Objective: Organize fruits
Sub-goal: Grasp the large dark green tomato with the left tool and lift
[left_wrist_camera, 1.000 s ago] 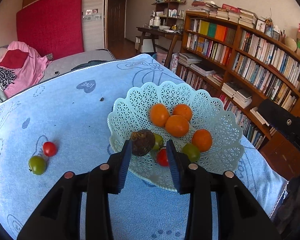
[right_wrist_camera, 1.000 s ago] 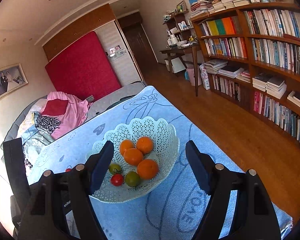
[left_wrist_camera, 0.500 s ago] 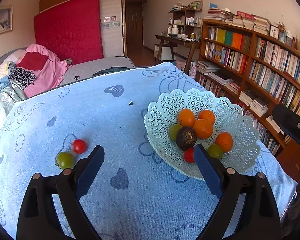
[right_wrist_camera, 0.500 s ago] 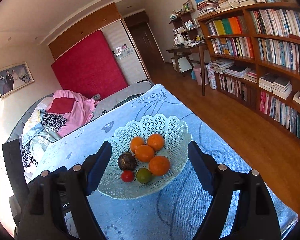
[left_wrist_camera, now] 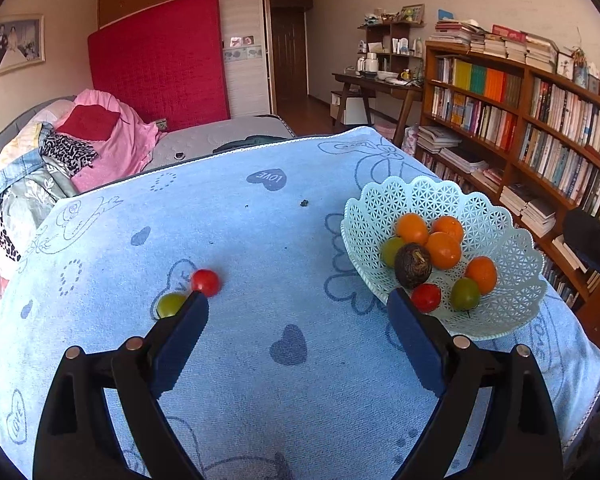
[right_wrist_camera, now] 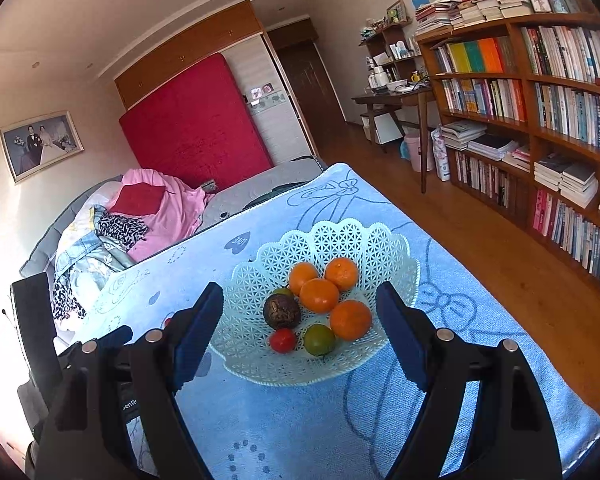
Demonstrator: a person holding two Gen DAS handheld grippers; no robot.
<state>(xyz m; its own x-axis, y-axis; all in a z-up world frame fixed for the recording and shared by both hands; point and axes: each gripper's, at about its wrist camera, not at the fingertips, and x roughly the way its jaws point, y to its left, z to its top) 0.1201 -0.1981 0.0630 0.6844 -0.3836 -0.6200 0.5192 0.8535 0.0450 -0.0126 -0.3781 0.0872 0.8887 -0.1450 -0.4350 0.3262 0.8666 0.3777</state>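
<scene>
A pale green lattice basket point(left_wrist_camera: 512, 240) point(right_wrist_camera: 340, 232) stands on the blue cloth. It holds several oranges point(left_wrist_camera: 443, 250), a dark brown round fruit point(left_wrist_camera: 413, 265) point(right_wrist_camera: 282, 311), a red tomato point(left_wrist_camera: 426, 297) and two green fruits point(left_wrist_camera: 465, 293). On the cloth to its left lie a loose red tomato point(left_wrist_camera: 205, 282) and a green fruit point(left_wrist_camera: 170, 304), just past my left fingertip. My left gripper point(left_wrist_camera: 296, 300) is open and empty over the cloth. My right gripper point(right_wrist_camera: 300, 294) hangs open and empty in front of the basket.
The blue cloth point(left_wrist_camera: 260, 232) covers the table, and its right edge point(right_wrist_camera: 500, 300) drops to a wooden floor. A tall bookshelf point(right_wrist_camera: 540, 120) lines the right wall. A bed with heaped clothes point(left_wrist_camera: 80, 140) lies beyond the table's far edge.
My left gripper let the dark fruit go into the basket, opened wide and swung left toward the two loose fruits. My right gripper drew a little nearer to the basket.
</scene>
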